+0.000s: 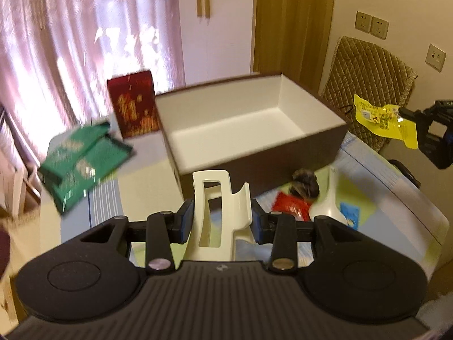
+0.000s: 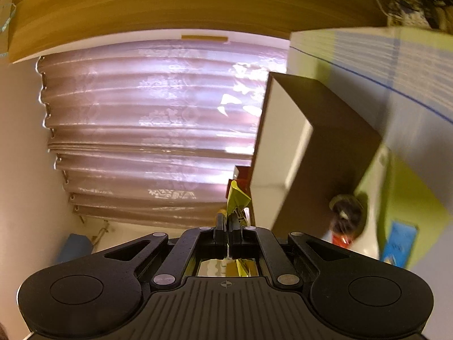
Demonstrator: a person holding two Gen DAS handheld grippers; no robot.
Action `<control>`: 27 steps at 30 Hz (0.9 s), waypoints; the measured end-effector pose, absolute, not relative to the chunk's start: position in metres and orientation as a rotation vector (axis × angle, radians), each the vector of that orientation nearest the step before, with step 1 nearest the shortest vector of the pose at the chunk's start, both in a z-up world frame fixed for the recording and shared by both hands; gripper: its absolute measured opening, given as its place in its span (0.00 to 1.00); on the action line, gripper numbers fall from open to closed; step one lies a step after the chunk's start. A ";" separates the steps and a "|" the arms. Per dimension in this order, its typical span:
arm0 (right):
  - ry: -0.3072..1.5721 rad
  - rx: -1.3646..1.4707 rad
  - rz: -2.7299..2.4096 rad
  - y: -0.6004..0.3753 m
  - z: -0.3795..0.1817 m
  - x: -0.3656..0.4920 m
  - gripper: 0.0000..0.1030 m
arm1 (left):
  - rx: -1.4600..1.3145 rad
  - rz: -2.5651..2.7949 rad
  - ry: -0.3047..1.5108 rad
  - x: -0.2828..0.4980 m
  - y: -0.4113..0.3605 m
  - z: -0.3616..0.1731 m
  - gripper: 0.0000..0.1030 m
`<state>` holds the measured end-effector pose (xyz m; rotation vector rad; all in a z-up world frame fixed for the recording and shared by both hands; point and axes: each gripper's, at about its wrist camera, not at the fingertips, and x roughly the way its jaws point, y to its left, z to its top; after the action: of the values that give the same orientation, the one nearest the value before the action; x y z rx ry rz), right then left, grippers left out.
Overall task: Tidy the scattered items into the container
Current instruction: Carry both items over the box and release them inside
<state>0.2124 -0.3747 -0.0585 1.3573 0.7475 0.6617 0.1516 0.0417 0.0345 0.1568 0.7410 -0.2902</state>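
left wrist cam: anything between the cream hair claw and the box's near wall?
Nothing in the left wrist view: the cream hair claw, held in the left hand-held gripper, overlaps the box wall directly.

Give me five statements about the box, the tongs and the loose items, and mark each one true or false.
1. The left tongs grip a cream hair claw clip. True.
2. The right tongs are open and hold nothing. False: they are shut on a yellow packet.
3. The box already holds the green packets. False: its white inside shows nothing, and the green packets lie outside it.
4. A red packet lies on the table in front of the box. True.
5. The box is brown outside. True.
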 end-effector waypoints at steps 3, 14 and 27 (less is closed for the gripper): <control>0.744 1.340 0.670 -0.368 -0.052 0.237 0.03 | 0.176 -0.292 0.728 0.176 0.035 0.039 0.34; 0.789 1.261 0.685 -0.322 -0.047 0.329 0.03 | 0.190 -0.280 0.745 0.265 0.016 0.036 0.34; 0.944 1.015 0.590 -0.246 -0.072 0.407 0.03 | 0.194 -0.252 0.844 0.360 -0.017 -0.004 0.34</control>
<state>0.4073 -0.2459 -0.0721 1.0146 0.9436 0.5896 0.3599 -0.0169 -0.0035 0.1944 0.8442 -0.2519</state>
